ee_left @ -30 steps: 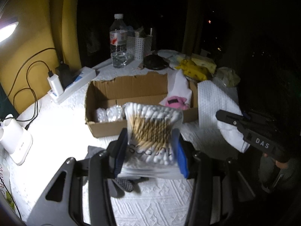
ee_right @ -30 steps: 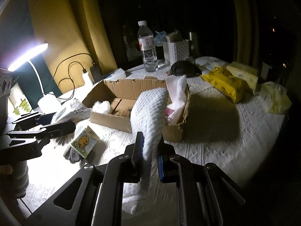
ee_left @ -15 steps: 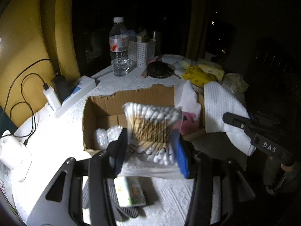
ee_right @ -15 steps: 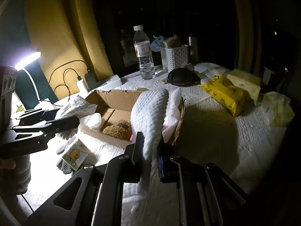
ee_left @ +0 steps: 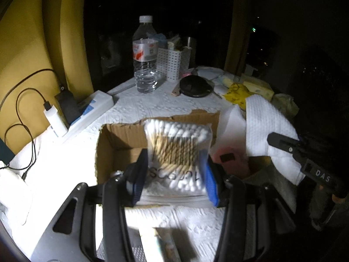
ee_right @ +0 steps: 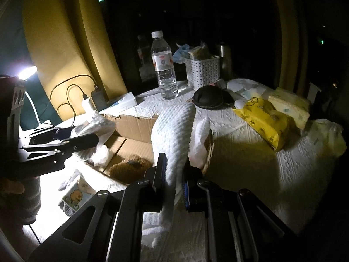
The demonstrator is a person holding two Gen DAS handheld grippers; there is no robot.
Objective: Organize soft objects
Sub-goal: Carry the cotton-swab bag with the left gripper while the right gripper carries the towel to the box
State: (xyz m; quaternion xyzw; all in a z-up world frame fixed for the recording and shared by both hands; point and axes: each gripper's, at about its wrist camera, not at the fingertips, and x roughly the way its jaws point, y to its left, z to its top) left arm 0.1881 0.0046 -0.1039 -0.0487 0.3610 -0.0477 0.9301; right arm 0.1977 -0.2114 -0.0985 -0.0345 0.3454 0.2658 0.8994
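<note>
The left gripper [ee_left: 174,174] is clamped on a bag of cotton swabs [ee_left: 177,152], held above the near edge of the cardboard box [ee_left: 117,139]. The bag is judged light, its film slippery and crushable; grip across the middle, over the stiff sticks. The right gripper [ee_right: 174,181] is closed on a white towel [ee_right: 174,131], which hangs over the box's right side. The towel is soft and limp and will sag and trail; a hold near its middle fold should limit dragging. A water bottle [ee_left: 145,59] stands behind the box.
</note>
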